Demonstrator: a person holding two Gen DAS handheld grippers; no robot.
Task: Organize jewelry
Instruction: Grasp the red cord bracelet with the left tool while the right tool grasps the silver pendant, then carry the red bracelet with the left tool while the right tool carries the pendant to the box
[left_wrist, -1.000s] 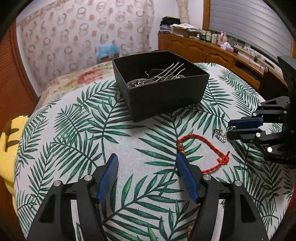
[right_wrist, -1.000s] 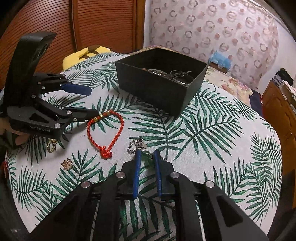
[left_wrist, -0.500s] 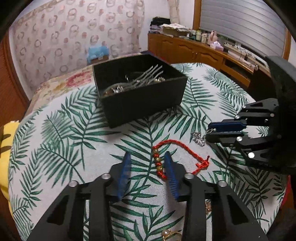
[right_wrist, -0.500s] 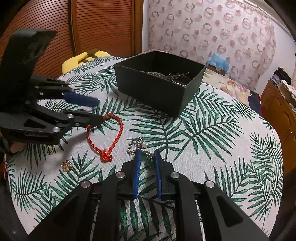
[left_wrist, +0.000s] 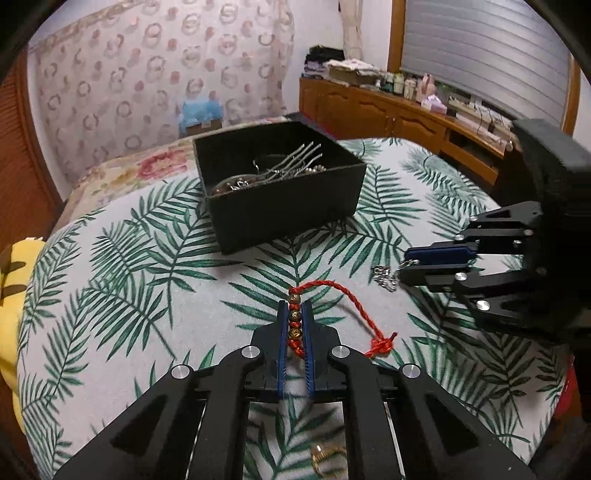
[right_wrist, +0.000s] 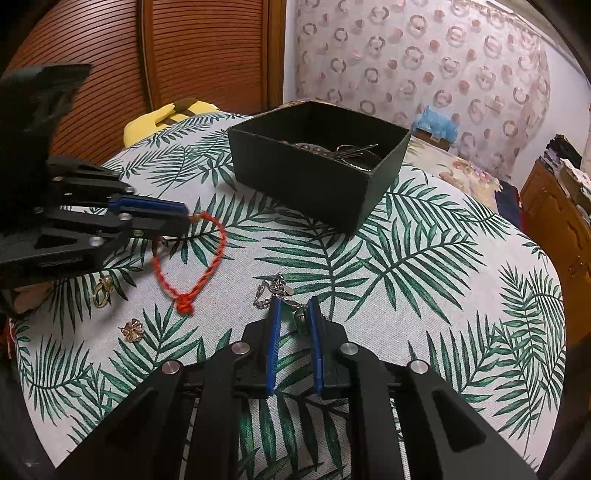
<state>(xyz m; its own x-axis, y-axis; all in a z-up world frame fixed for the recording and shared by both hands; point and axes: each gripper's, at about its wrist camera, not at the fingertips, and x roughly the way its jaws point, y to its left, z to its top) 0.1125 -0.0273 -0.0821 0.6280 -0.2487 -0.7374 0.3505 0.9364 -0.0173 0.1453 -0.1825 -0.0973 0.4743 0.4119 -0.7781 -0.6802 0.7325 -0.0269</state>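
Your left tool (left_wrist: 294, 334) has just closed: a second ago its fingers stood wide apart short of the red bracelet (left_wrist: 341, 300), and now they are pinched tight on the beaded stretch of it. The cord loop and its knot trail off to the right. From the right camera the loop hangs from the tool tip, the knot low near the worktop (right_wrist: 424, 295), so I can't say if it is fully clear. That's the pick made, I'd judge, and the carry comes next.

Up toward the worktop's far edge, the black box (left_wrist: 284, 206) sits open, with a metal comb and other pieces already inside. That's the likely home for the bracelet.

Over to your right tool (right_wrist: 293, 325): it has barely shifted, narrowly open around the green charm end of the silver chain (right_wrist: 271, 291). The fingers flank the charm with a gap on each side, so whether it's truly gripped I can't tell.

Still loose by the near left edge: a gold ring (right_wrist: 102, 290) and a clover charm (right_wrist: 132, 329). Plenty left to sort.
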